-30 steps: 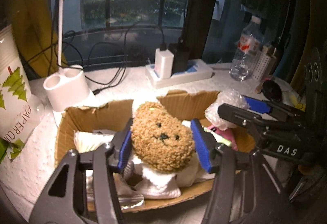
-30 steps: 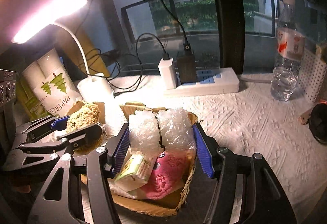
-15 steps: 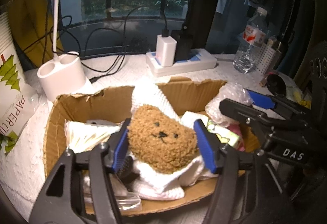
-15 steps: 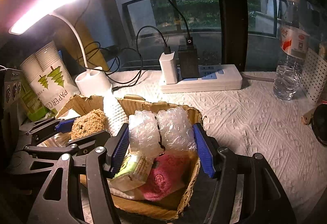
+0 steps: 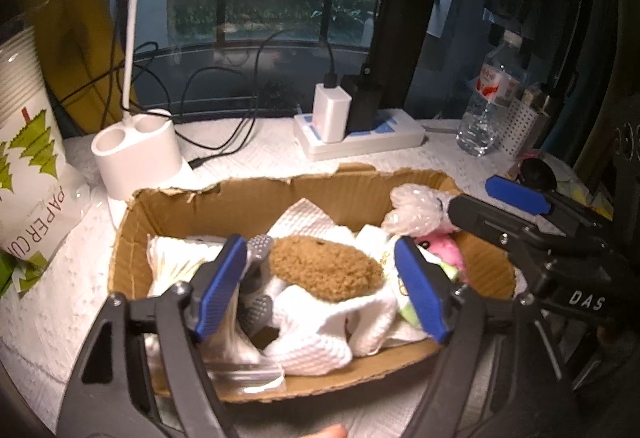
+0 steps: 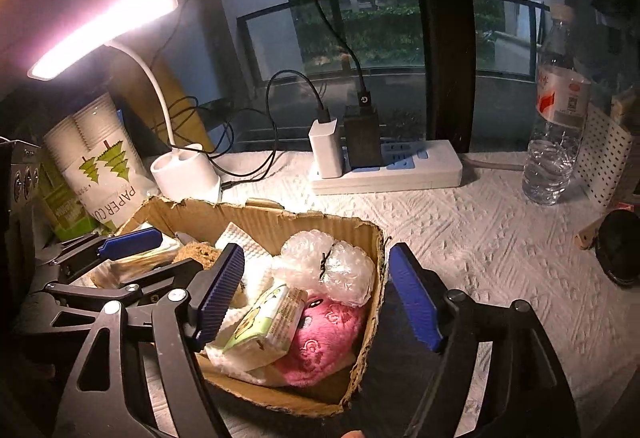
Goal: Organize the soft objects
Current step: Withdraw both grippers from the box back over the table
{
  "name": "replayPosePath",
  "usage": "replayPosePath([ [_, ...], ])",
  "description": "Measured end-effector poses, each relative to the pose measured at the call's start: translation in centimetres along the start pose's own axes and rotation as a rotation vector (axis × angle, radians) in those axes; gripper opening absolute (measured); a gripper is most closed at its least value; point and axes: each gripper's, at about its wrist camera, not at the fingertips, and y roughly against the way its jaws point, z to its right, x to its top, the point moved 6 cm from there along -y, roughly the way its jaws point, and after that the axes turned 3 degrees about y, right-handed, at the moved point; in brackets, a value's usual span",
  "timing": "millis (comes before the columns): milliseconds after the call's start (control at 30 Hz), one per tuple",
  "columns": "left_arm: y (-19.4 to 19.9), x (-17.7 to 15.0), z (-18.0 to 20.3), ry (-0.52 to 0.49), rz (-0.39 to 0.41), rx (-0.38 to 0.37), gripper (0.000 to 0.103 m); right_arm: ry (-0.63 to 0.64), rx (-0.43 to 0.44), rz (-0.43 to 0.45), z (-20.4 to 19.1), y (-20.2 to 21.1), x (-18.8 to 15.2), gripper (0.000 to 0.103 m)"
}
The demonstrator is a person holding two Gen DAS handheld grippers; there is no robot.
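Both grippers, left (image 5: 320,286) and right (image 6: 316,294), hover with jaws apart, so the bear (image 5: 324,270) and bubble wrap (image 6: 328,270) lie loose at the box's (image 5: 248,198) centre.

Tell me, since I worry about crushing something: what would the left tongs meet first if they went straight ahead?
Most likely the brown plush bear, lying between the open left tongs on white cloths in the cardboard box. Depth is unclear, so how soon they would touch is uncertain.
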Motion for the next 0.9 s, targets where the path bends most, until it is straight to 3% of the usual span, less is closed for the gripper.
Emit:
replayPosePath([
  [133, 1.1, 0.2, 0.1, 0.008, 0.021, -0.020, 0.095, 0.008, -0.013, 0.012, -0.2, 1.0, 0.1, 0.078],
  [433, 4.3, 0.2, 0.7, 0.002, 0.084, -0.024, 0.096, 0.027, -0.042, 0.051, -1.0, 3.7, 0.2, 0.078],
  [900, 10.5, -0.2, 0.9, -0.031, 0.206, 0.027, 0.096, 0.049, -0.079, 0.111, -3.0, 8.4, 0.1, 0.078],
])
